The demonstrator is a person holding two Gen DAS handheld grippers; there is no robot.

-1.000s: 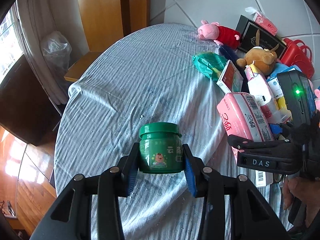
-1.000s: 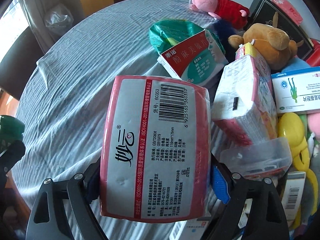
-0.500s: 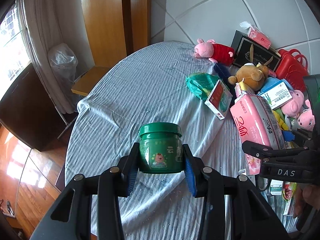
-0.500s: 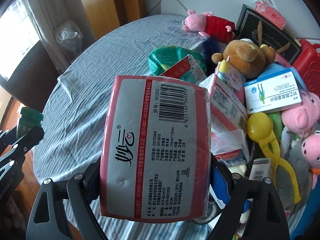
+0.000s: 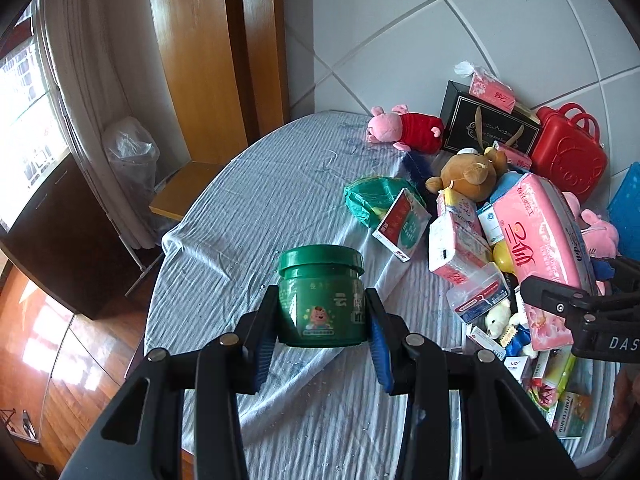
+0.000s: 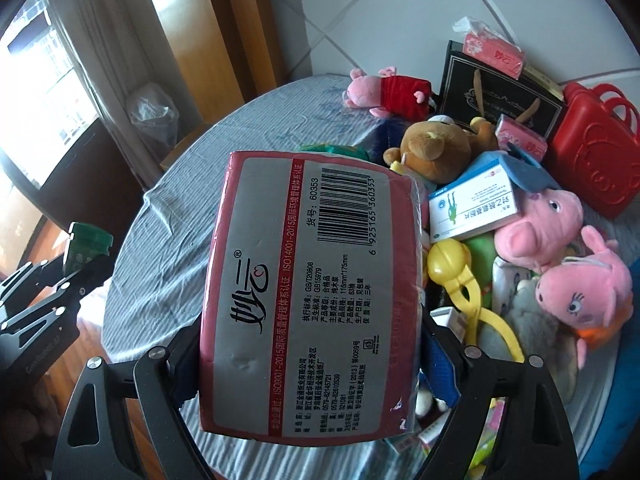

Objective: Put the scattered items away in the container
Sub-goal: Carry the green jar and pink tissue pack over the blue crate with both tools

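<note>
Two items are held clear of the table (image 5: 248, 216). Left gripper (image 5: 323, 320) pinches a green jar (image 5: 322, 296) by its waist, pads at 3 and 9 o'clock; rigid and smooth, probably light, it could slip, so gripping below the lid looks sound. Right gripper (image 6: 308, 344) clamps a tissue pack (image 6: 308, 296) across its width; soft, light and squashy, it should tolerate squeezing. At 1 o'clock in the left view, a red case (image 5: 568, 160) stands shut, contents hidden, and a blue bin (image 5: 626, 204) edge shows at 3 o'clock, its inside unseen. Plush toys and boxes crowd between.
</note>
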